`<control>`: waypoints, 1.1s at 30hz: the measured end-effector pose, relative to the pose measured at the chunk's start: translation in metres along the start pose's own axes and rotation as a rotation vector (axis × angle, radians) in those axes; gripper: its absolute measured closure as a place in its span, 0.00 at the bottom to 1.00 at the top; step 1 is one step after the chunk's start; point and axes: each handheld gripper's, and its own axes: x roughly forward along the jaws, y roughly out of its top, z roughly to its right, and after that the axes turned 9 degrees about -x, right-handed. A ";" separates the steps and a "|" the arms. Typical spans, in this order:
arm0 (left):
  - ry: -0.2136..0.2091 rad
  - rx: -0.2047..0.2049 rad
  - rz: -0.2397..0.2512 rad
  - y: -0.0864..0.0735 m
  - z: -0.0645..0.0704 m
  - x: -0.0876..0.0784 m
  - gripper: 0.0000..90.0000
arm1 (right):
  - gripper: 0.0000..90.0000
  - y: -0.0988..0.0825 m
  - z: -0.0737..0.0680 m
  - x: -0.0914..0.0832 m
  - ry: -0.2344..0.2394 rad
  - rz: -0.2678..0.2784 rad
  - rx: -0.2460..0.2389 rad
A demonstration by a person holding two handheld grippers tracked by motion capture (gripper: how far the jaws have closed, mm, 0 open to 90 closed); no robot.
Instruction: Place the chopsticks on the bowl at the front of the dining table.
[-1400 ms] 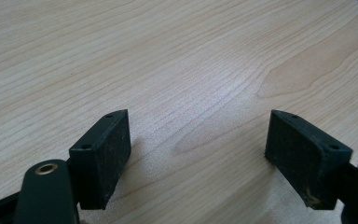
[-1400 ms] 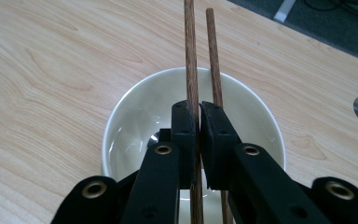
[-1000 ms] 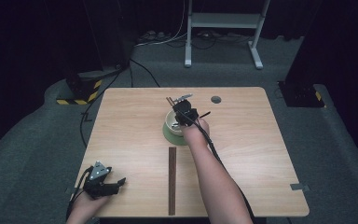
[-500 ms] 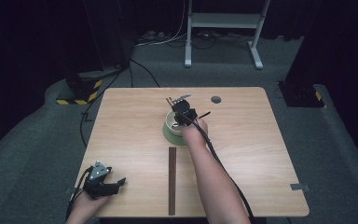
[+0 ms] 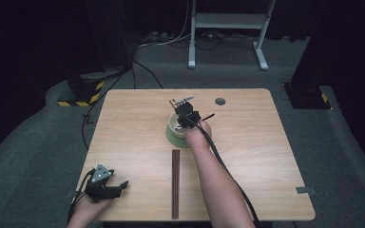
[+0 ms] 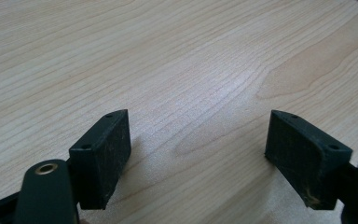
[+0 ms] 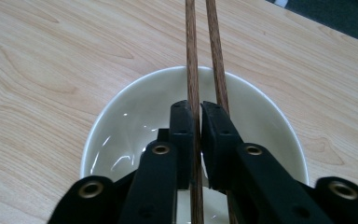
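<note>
Laying chopsticks (image 7: pixel 193 56) across the bowl (image 7: pixel 121 121): right claw (image 7: pixel 196 116) has just been easing its pinch, one stick between; next, release. Left claw (image 6: pixel 200 149) rests wide, empty, on the counter (image 5: pixel 266 142).

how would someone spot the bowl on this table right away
On the wooden table, look just beyond the middle, under the right gripper. The bowl sits there, round with a white inside and green outside, unlike the straight brown chopsticks lying nearer the person.

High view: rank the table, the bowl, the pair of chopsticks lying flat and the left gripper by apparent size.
1. Table.
2. Chopsticks lying flat, longest but thin.
3. Bowl and left gripper look alike; the gripper sits nearer the camera and a hand partly covers the bowl, so unranked.
</note>
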 end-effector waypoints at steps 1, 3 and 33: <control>0.000 0.001 -0.001 0.000 0.000 0.000 0.25 | 0.88 0.000 0.000 -0.002 0.002 0.006 -0.003; 0.000 0.001 -0.001 0.000 0.000 0.000 0.25 | 0.81 0.002 0.002 -0.007 0.010 0.032 -0.008; -0.003 0.002 0.000 0.000 0.000 0.000 0.25 | 0.80 -0.022 0.013 -0.012 0.041 -0.038 -0.035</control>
